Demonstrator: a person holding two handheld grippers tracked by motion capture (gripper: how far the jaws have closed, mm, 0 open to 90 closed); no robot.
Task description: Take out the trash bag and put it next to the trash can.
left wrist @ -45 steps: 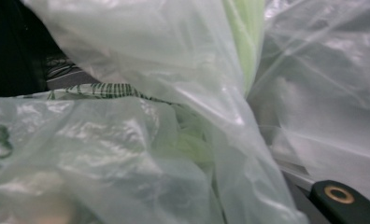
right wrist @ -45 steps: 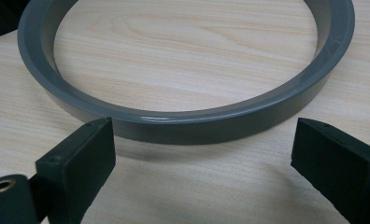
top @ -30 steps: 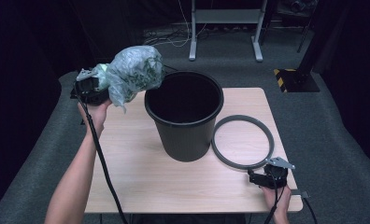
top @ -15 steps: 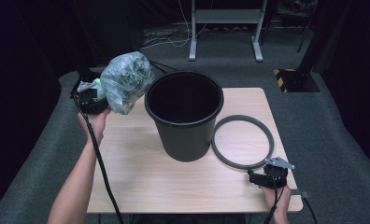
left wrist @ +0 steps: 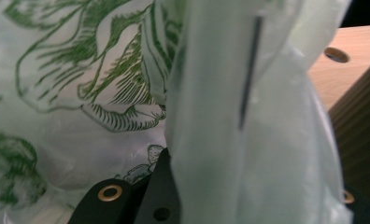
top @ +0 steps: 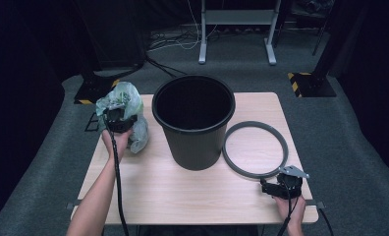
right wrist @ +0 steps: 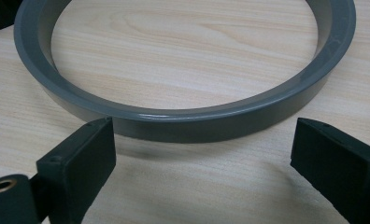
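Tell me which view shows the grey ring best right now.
The right gripper view: the grey ring lies flat on the table, close ahead of the open right gripper. The high view shows the whole ring, small, beside the black bin. The left gripper view faces the plastic bag.

One round black plastic bin (top: pixel 193 123), one grey plastic ring (top: pixel 255 149), one crumpled pale green printed plastic bag (top: pixel 128 115) and two handheld black two-jaw grippers, left (top: pixel 118 118) & right (top: pixel 280 187), are being counted on one light wooden table (top: pixel 182 191).
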